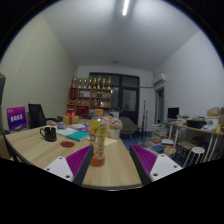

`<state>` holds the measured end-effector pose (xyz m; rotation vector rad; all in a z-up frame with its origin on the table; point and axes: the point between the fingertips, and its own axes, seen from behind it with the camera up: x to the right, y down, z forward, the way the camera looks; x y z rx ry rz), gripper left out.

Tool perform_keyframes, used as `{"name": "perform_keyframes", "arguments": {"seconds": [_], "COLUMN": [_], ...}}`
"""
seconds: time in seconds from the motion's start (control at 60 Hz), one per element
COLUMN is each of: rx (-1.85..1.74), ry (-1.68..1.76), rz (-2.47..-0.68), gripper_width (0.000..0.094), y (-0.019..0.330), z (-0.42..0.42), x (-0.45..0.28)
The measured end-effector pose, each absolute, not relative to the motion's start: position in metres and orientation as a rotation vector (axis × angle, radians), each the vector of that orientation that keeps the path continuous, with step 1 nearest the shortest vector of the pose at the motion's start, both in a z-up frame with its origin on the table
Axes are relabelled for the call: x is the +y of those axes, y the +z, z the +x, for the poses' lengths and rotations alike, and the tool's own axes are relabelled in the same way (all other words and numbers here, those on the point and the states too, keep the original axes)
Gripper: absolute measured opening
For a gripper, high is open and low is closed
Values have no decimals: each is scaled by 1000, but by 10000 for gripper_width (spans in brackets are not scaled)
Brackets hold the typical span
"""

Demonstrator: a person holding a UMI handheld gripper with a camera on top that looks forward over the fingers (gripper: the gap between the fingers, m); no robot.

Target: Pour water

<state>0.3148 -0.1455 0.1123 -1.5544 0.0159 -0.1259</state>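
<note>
While the gripper (110, 165) stands wide around it, the bottle (98, 141) looks light, slippery; grip mid-body

It looked like an office: a long wooden table (112, 168) stretched ahead of the fingers, an office chair (36, 114) stood off to the left, desks with monitors (173, 114) to the right, shelves of bottles (91, 95) along the far wall, and a strip light (125, 7) overhead
</note>
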Motion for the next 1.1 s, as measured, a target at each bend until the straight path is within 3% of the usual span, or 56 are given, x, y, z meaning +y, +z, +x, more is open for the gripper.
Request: {"name": "perform_keyframes", "arguments": {"seconds": [0.367, 0.433, 0.683, 0.783, 0.9, 1.017, 1.1], "rx": [120, 184, 94, -96, -423, -751, -983], "ry": [-164, -134, -292, -483, -798, -1067, -1258], "rz": [-1607, -1653, -1670, -1645, -1540, -1394, -1255], "gripper_width": [792, 482, 363, 351, 350, 352, 351], "y": [90, 78, 80, 106, 170, 202, 205], "z": [283, 282, 267, 251, 222, 161, 115], "x": [8, 22, 24, 32, 50, 87, 113]}}
